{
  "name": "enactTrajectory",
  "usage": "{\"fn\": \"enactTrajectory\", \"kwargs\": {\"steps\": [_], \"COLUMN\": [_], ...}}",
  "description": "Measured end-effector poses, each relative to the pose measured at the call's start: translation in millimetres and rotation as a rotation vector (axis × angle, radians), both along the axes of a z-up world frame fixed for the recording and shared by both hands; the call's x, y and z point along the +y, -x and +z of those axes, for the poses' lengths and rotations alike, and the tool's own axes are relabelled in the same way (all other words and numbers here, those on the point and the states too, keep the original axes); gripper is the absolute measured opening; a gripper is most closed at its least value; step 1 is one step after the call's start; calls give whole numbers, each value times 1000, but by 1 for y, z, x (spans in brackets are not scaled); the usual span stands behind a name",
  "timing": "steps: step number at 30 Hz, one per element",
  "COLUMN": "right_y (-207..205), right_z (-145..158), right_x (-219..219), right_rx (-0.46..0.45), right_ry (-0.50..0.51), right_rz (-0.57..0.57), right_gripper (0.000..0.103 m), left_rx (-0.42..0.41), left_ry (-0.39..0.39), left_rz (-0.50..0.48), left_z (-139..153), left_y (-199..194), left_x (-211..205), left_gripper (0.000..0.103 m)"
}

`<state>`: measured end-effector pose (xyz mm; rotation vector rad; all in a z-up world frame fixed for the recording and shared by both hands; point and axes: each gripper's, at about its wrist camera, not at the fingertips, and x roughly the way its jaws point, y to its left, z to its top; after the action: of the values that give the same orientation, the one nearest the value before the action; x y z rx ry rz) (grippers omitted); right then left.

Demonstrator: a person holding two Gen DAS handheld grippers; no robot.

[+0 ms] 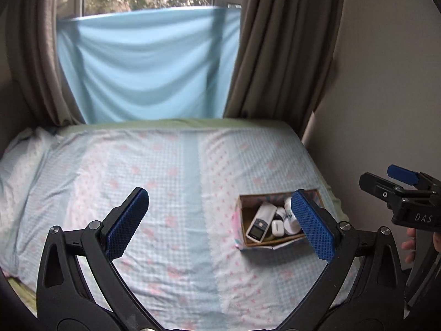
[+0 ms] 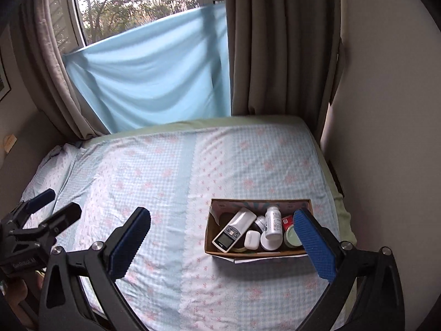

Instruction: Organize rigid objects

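Observation:
A small cardboard box sits on the bed at the right; it also shows in the left wrist view. Inside lie a white remote-like device, a white earbud case, a white pill bottle, a red item and a green-lidded jar. My left gripper is open and empty above the bed, left of the box. My right gripper is open and empty, its right finger in front of the box's right end.
The bed has a blue checked sheet with pink bows. A pillow lies at the far left. Brown curtains and a light blue cloth hang over the window behind. A wall stands close on the right.

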<state>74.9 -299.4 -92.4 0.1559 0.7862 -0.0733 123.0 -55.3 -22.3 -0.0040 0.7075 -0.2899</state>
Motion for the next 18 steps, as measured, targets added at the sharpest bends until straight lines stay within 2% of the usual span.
{"fn": "enactTrajectory", "kwargs": {"steps": [3,6,18], "right_y": [19,33,51], "right_z": [13,15,18], "right_x": [18,27,30], "right_rx": [-76,-121,-185], "right_ry": [57,54,106], "right_rz": [10,4,-64], "right_gripper": [103,103,103], "left_rx": [-103,-166,-191], "left_ry": [-10,-30,-38], "left_rz": [37,58,81], "left_z": [18,21,20], "left_y": [22,40,63], "left_x": [18,27,43], "left_gripper": [103,103,103]}}
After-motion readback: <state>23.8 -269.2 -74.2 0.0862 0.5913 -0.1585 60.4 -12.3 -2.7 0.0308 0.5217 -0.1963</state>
